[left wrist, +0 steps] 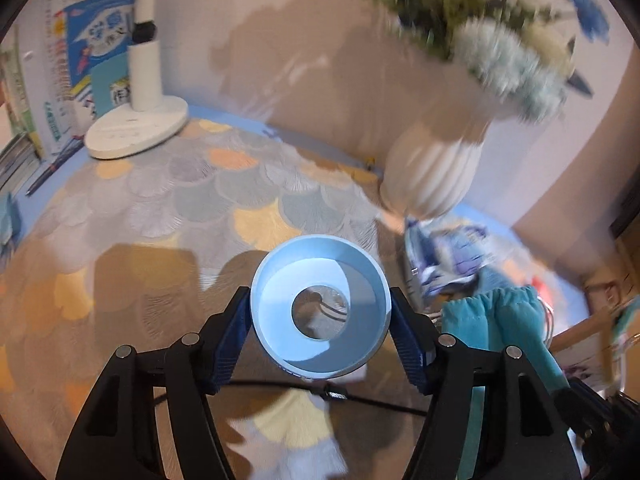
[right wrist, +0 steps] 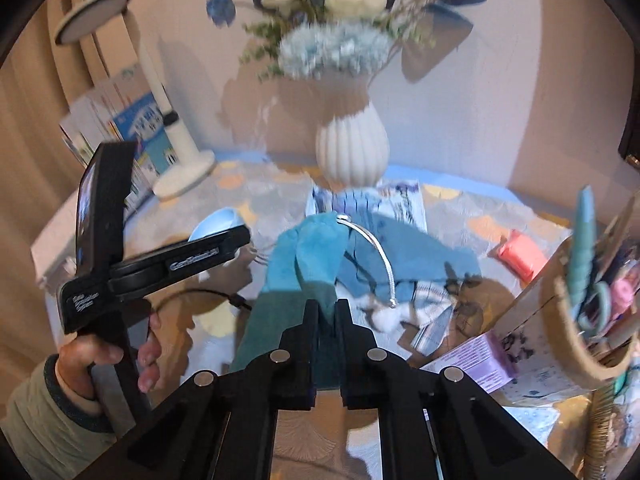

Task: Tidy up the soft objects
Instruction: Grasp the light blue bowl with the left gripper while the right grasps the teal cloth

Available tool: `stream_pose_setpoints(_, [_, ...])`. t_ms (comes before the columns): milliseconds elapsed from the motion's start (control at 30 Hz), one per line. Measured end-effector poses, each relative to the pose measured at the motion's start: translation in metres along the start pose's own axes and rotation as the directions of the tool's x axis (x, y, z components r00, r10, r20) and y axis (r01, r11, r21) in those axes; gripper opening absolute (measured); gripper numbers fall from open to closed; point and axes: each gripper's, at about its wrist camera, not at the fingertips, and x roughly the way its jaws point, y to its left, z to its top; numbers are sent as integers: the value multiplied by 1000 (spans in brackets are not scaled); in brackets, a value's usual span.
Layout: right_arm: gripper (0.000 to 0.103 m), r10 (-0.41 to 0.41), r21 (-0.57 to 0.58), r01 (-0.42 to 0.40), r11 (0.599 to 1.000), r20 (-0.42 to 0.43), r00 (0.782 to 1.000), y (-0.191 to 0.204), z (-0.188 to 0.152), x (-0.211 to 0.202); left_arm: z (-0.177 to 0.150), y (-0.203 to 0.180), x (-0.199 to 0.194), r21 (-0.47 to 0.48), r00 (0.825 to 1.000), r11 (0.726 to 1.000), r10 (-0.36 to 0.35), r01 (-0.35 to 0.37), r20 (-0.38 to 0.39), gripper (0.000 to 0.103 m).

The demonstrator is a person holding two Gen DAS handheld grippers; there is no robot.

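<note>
My left gripper [left wrist: 320, 326] is shut on a light blue plastic ring [left wrist: 320, 308], held above the patterned tablecloth [left wrist: 168, 208]; the ring also shows in the right wrist view [right wrist: 218, 222] behind the left gripper's body. My right gripper [right wrist: 328, 312] is shut on a teal drawstring pouch [right wrist: 304, 256], lifted off the table, its white cord [right wrist: 376, 256] hanging to the right. The pouch also shows in the left wrist view [left wrist: 496, 320] at lower right. Blue and white cloth items [right wrist: 400, 276] lie under and behind the pouch.
A white ribbed vase [right wrist: 352, 148] with flowers stands at the back. A white desk lamp [left wrist: 138, 124] and books [left wrist: 92, 56] are at the left. A round basket [right wrist: 588, 320] with scissors, a pink roll [right wrist: 520, 256] and a purple box [right wrist: 476, 364] are at the right. A black cable [left wrist: 360, 396] crosses the table.
</note>
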Motion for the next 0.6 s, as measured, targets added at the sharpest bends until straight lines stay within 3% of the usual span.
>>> stream_pose_setpoints(333, [7,68,40,-75,996,155,986,-16,12,-76,5,-36,-92,79,992,995,-76,68,104,64])
stream_pose_setpoints(600, [7,119,43,-132,990,237,964,-29,-6,-140,-19,-74,-152,171,987,979,-131,113,96,65])
